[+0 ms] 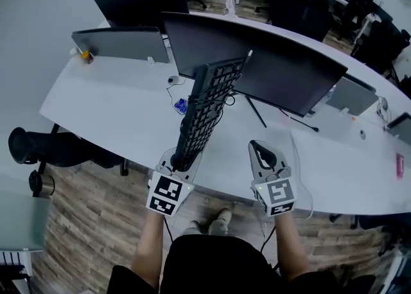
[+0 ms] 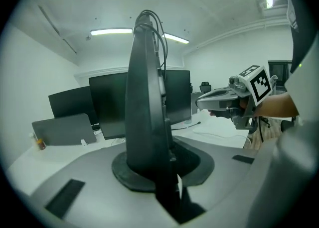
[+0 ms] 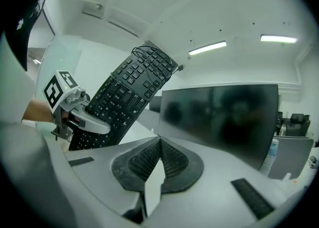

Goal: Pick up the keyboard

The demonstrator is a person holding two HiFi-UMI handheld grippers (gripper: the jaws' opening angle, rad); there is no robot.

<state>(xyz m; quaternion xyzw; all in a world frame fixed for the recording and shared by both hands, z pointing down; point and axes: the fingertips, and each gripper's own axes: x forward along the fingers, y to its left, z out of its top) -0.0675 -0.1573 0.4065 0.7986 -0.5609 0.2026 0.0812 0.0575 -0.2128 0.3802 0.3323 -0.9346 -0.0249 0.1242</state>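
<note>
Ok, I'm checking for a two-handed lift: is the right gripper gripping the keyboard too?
No, the right gripper is shut on nothing, clear of the keyboard, which the left gripper alone holds.

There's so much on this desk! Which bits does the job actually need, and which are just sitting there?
In the job:
keyboard, held up on end
left gripper, shut on its lower end
right gripper, shut, empty

Just lying about:
big monitor
grey screen
small blue thing
white cable
desk
</note>
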